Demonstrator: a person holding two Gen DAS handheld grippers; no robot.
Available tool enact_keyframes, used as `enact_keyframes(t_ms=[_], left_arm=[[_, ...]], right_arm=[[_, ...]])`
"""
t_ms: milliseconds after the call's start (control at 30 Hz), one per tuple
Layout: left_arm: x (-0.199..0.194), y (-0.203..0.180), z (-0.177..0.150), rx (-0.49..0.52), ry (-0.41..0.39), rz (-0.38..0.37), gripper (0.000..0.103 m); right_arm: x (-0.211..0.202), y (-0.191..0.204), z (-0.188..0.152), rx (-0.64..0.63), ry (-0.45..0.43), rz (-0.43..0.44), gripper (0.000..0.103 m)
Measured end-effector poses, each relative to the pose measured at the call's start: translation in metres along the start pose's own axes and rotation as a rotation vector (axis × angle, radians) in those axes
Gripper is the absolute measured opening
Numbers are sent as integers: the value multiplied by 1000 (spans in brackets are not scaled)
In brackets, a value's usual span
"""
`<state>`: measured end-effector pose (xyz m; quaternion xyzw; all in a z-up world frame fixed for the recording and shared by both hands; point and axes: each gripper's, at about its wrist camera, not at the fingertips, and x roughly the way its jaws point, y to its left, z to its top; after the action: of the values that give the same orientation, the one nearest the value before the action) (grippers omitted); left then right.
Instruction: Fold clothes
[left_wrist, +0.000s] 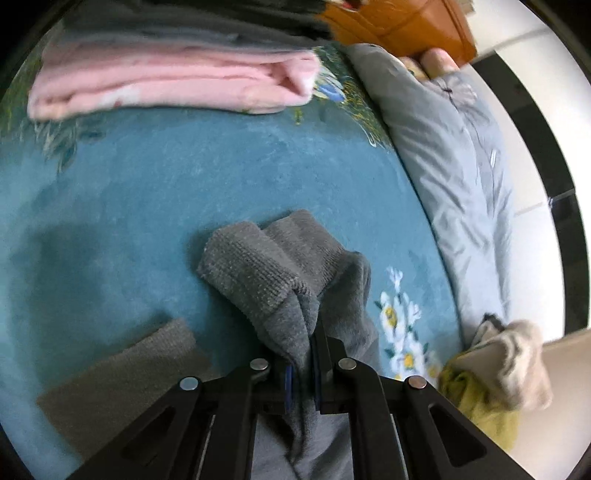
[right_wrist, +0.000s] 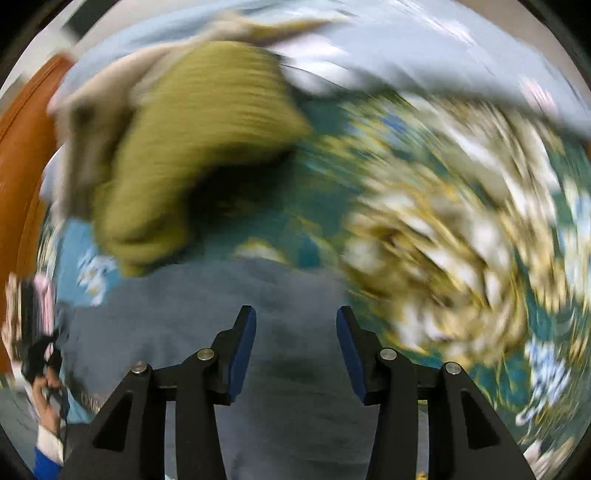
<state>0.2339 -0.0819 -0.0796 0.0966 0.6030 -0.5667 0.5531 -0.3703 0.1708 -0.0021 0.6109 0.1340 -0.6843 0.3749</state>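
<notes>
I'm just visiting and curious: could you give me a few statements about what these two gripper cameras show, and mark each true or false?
1. The left gripper is clamped on a grey garment. True.
2. The right gripper holds the olive-green knit. False: its jaws stand apart with nothing between them.
3. A folded pink cloth lies on the teal floral cover. True.
4. The olive-green knit is neatly folded. False: it lies crumpled.
</notes>
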Motion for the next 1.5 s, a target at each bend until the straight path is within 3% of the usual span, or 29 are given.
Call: enact_keyframes(t_ms=[67,133,233,400,567,667,733,767,867,933,1033,1100,1200,1300,1367,1433,1500], left_arm=[[-3,-2,-3,12,-7,22,8],[-7,-2,-5,18,-12,43,8],[-12,1,-8,15,-17,66,8],[-19,10,-10,-39,-26,74,8],[-21,5,-13,-14,-27,92,8],[-22,4,-14,-3,-25,99,8],[-24,7,-13,-10,-21,101,8],[-24,9,-13,-17,-24,100,8],[-28,10,-12,-20,-40,91,7],[-41,-1,-11,32,-105,62,6],[-62,-26,-14,178,-237,36,6],[-46,-31,-16,211,-169,57,6],[-25,-29,-16,206,-73,79,7],[-19,-16,-13,135,-3,54,15],[-26,-2,-11,47,45,-43,43],[-33,11,-9,-41,94,-141,54],[-47,24,-4,-100,124,-220,58]], right_arm=[[10,-23,-5,65,4,60,47],[17,-29,-3,95,-4,127,55],[28,-33,5,122,-12,181,56],[36,-20,10,33,69,260,49],[37,-1,11,-39,78,367,48],[53,1,18,19,79,336,47],[62,-2,22,72,75,270,31],[63,-5,22,97,73,246,13],[52,-6,22,121,41,209,4],[26,1,24,76,-28,185,3],[-43,-4,31,40,-244,135,3],[-69,-22,41,85,-311,80,3],[-66,-42,49,140,-273,21,3],[-41,-55,43,200,-211,19,3],[-29,-61,39,254,-193,31,4],[-24,-62,34,286,-189,42,6],[-26,-56,34,282,-186,34,7]])
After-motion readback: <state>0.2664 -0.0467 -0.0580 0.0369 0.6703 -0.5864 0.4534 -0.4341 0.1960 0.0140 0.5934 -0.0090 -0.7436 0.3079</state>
